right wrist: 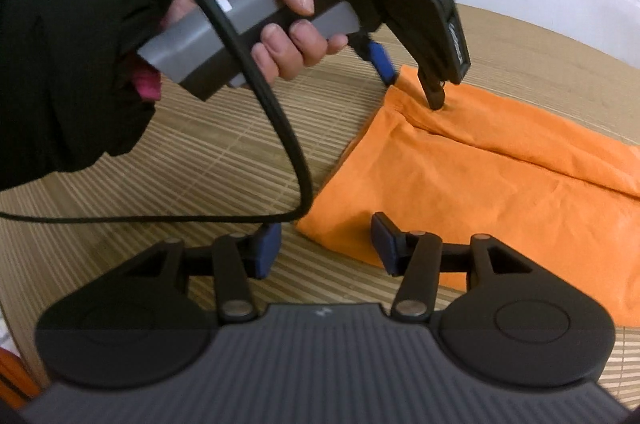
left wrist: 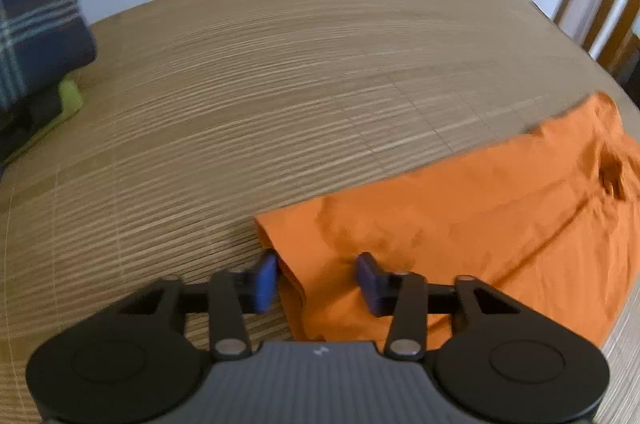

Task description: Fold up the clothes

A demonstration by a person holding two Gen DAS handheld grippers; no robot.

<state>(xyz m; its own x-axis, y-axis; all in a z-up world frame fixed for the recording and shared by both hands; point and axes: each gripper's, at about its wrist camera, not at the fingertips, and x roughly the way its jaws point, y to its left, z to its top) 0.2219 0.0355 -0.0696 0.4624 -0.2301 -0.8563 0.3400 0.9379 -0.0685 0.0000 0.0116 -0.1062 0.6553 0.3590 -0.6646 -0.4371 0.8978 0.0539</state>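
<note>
Orange garment (left wrist: 460,216) lies flat on the bamboo mat (left wrist: 260,103), part-folded. Left gripper (left wrist: 316,278): jaws spread astride its near corner, not pinching. Right gripper (right wrist: 326,250): jaws spread at the other corner.

Risk: closing now could catch one layer only, so the fold slips.

Mat beyond is bare; folded pile (left wrist: 36,35) sits well apart, far left.

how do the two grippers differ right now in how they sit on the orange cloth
The left gripper straddles a far corner of the orange cloth, its tips down at the fabric. The right gripper sits at the near corner, one finger over the bamboo mat, one over the cloth. Shared: blue pads, gaps between the fingers, no clamp on the cloth visible.
</note>
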